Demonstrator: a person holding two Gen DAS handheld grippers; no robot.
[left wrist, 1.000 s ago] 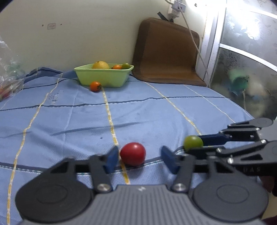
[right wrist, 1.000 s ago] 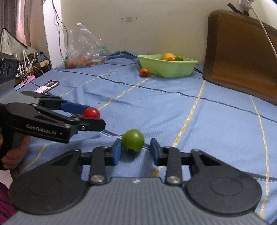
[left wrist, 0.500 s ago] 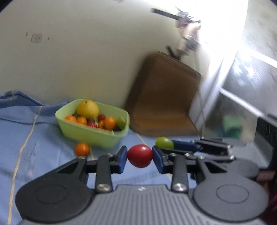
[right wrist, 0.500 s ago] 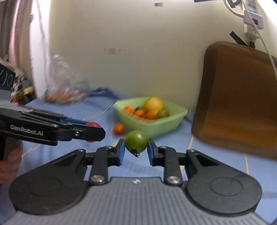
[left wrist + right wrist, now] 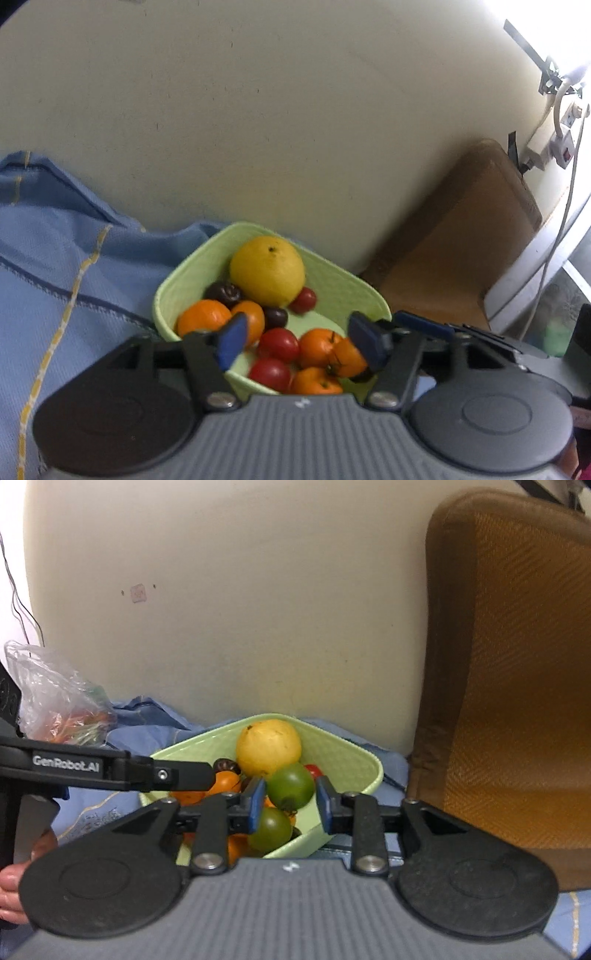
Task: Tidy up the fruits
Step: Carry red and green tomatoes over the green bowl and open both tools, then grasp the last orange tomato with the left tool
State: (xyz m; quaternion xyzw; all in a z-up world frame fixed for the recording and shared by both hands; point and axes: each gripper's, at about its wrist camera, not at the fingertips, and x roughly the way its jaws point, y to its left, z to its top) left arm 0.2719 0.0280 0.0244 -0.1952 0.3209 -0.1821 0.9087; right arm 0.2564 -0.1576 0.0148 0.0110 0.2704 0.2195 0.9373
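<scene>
Fruit (image 5: 266,270) in bowl (image 5: 343,284), apparently against wall (image 5: 258,110)

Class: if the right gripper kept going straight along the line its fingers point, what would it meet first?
Most likely the green tomato between the right gripper fingers, over the green basket; depth is unclear.

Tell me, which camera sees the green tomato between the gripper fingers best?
The right wrist view: the green tomato sits large and unblocked, centred in the right gripper, above the green bowl. The left wrist view shows no green tomato, only red and orange fruit in that bowl.
</scene>
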